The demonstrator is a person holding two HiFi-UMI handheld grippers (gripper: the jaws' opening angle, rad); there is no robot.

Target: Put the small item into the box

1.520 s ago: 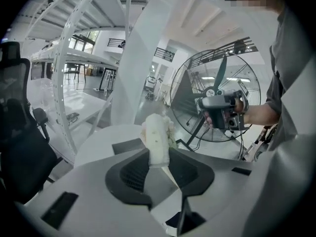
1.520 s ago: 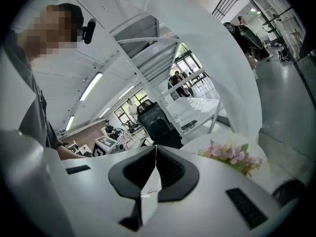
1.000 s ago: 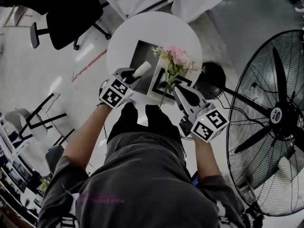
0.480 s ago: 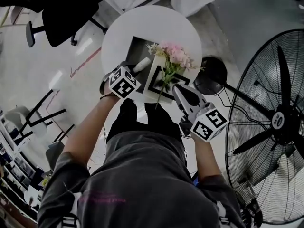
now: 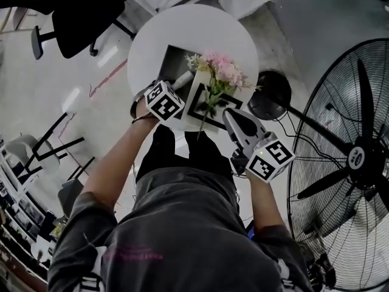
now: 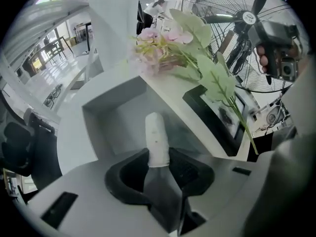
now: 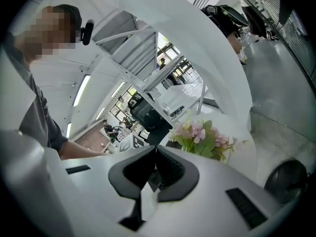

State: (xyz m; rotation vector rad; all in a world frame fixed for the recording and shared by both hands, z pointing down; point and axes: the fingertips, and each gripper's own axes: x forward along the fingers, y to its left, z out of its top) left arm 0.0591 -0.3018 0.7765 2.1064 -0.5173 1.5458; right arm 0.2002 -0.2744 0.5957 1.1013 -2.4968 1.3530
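Setting: an open-plan office or lab workspace, not a home.

Indicators:
- The floor [image 5: 42,84] is smooth, pale and glossy, with a red line [image 5: 112,78] marked across it.
- A black office chair [image 5: 79,17] on a wheeled star base stands near the round white desk [image 5: 200,29].
- A large pedestal fan [image 5: 346,163] with a wire guard stands beside the desk, and cables [image 5: 292,123] trail across the floor towards it.
- The right gripper view shows long ceiling light strips [image 7: 81,90], white metal frames [image 7: 128,58], tall windows [image 7: 173,53] and a second office chair [image 7: 143,112].
- The left gripper view shows further people [image 6: 155,6] at work in the background.
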